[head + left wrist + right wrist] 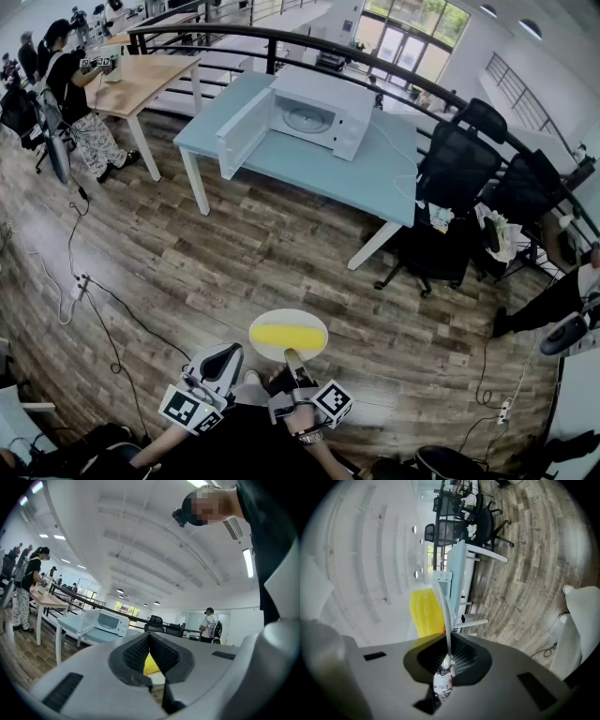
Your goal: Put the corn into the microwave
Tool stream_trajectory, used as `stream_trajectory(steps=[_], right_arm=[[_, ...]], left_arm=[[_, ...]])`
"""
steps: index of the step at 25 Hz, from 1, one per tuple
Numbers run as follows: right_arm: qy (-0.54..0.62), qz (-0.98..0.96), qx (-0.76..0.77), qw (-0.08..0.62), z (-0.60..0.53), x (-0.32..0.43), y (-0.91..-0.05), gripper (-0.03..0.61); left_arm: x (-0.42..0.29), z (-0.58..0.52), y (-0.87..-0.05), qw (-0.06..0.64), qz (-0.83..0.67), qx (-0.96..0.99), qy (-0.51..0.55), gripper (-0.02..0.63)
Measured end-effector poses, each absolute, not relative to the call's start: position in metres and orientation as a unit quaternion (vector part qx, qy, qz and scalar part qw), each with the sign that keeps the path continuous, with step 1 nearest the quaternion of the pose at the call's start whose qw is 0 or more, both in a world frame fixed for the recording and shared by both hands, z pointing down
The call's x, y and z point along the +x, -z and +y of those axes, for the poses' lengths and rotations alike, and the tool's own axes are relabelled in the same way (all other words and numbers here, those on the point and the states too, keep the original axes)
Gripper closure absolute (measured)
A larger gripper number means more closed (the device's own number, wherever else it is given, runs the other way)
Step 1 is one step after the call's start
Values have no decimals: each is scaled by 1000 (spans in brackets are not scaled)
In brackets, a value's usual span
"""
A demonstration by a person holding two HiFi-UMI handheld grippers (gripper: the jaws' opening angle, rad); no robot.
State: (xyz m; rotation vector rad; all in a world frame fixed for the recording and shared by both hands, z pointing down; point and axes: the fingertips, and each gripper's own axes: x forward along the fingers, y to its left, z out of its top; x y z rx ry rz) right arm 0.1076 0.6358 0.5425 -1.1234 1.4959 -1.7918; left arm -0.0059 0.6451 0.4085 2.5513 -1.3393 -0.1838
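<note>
- Yellow corn (288,335) is seen lying on its side across a white plate (287,316). The cob is bright and even in colour, and fine rows of kernels can be made out in the right gripper view.
- The plate is held in the air above the wooden floor (234,253), close in front of the person.
- The near rim of the plate is pinched by the right gripper (292,361), whose jaws are closed on the thin edge. It is judged that the plate is used as a carrier, so that the corn itself need not be squeezed.
- The left gripper (223,361) is held just beside the plate, with its jaws pressed together and nothing between them. The corn is only seen behind them.
- The microwave (314,114) is placed on a pale blue bench (309,173), well apart from the plate. Its door (246,131) is swung open, probably so that the plate can be slid in directly.
- The way to the bench is not yet covered.
</note>
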Motion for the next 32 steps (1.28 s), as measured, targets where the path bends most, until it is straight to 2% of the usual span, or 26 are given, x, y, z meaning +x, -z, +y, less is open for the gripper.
stream_trajectory(steps=[9, 15, 20, 32], right_arm=[[665, 567, -412, 258, 658, 105, -534, 555], [664, 569, -418, 244, 672, 115, -533, 555], [662, 562, -426, 254, 676, 124, -535, 555], [657, 556, -422, 285, 672, 103, -535, 555]], left_arm=[[7, 668, -400, 121, -459, 877, 70, 611], [27, 675, -401, 142, -440, 883, 76, 611], [39, 679, -399, 135, -422, 893, 77, 611], [8, 678, -395, 116, -432, 891, 82, 611]])
